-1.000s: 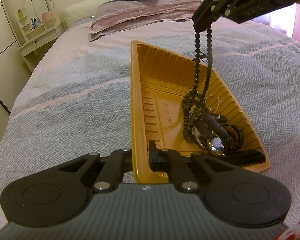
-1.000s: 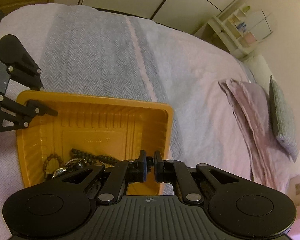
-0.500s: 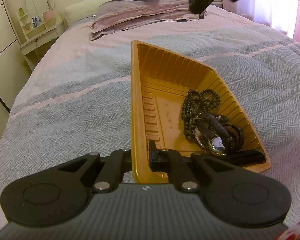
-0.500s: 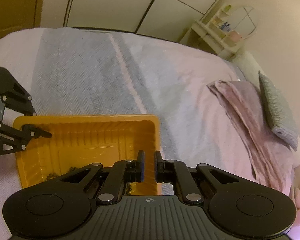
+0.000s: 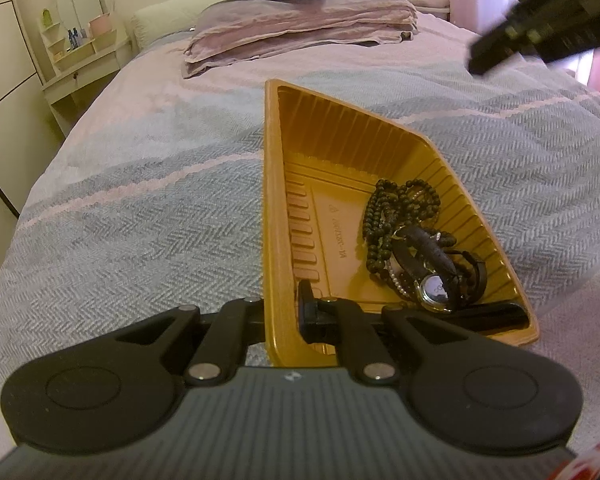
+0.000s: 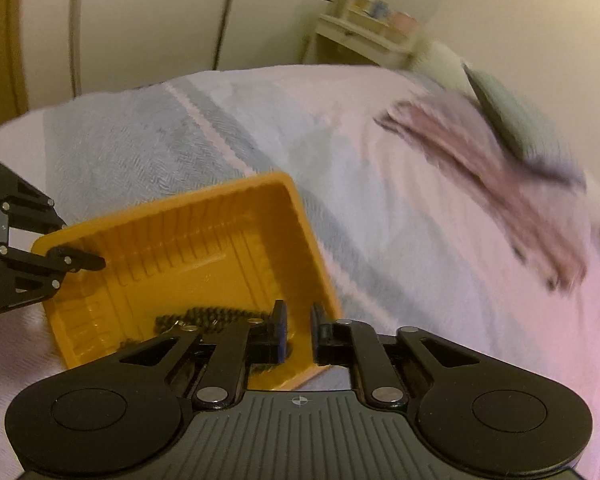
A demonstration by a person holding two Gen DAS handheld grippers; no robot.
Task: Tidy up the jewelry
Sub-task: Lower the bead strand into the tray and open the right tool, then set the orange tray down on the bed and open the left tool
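Most jewelry (image 5: 412,240) sits in the tray (image 5: 276,208) my left tongs (image 5: 284,304) pinch; right tongs (image 6: 298,332) opening, empty, nothing loose visible.

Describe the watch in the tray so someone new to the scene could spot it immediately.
On the bed lies an orange tray, its near rim clamped by the left gripper. In the tray's near right corner sits a tangle of jewelry; the watch is the one piece with a round, shiny silver face, unlike the dark bead strands around it.
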